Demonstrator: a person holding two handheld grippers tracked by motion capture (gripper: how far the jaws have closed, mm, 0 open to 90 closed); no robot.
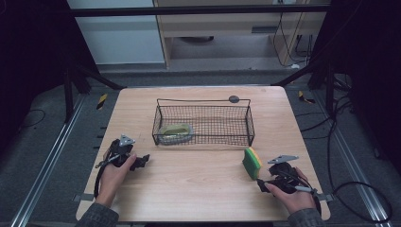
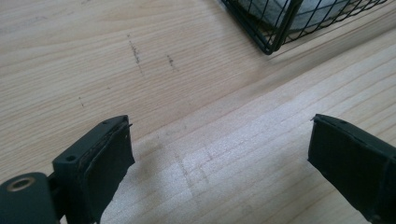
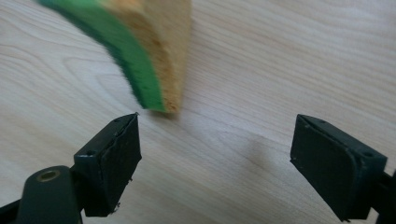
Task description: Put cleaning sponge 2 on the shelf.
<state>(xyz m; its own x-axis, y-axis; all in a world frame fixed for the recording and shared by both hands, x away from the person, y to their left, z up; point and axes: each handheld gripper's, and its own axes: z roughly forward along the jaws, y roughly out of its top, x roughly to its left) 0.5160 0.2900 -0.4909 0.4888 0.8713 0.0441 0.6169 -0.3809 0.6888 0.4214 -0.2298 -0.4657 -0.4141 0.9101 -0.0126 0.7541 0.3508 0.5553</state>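
Note:
A yellow sponge with a green scouring side (image 1: 252,162) stands on edge on the wooden table (image 1: 198,184), just left of my right gripper (image 1: 263,184). In the right gripper view the sponge (image 3: 140,51) sits ahead and to the left of the jaws, which stand wide apart with nothing between them; the gripper (image 3: 215,158) is open. My left gripper (image 1: 143,161) rests on the table at the left, open (image 2: 219,158) over bare wood. A black wire basket (image 1: 203,124) stands at mid table with a pale green bowl-like object (image 1: 176,132) in its left end.
A corner of the basket (image 2: 280,28) lies ahead and to the right of the left gripper. A small dark round disc (image 1: 233,99) lies behind the basket. Bare wood spans the front of the table between my hands. Cables trail on the floor at the right.

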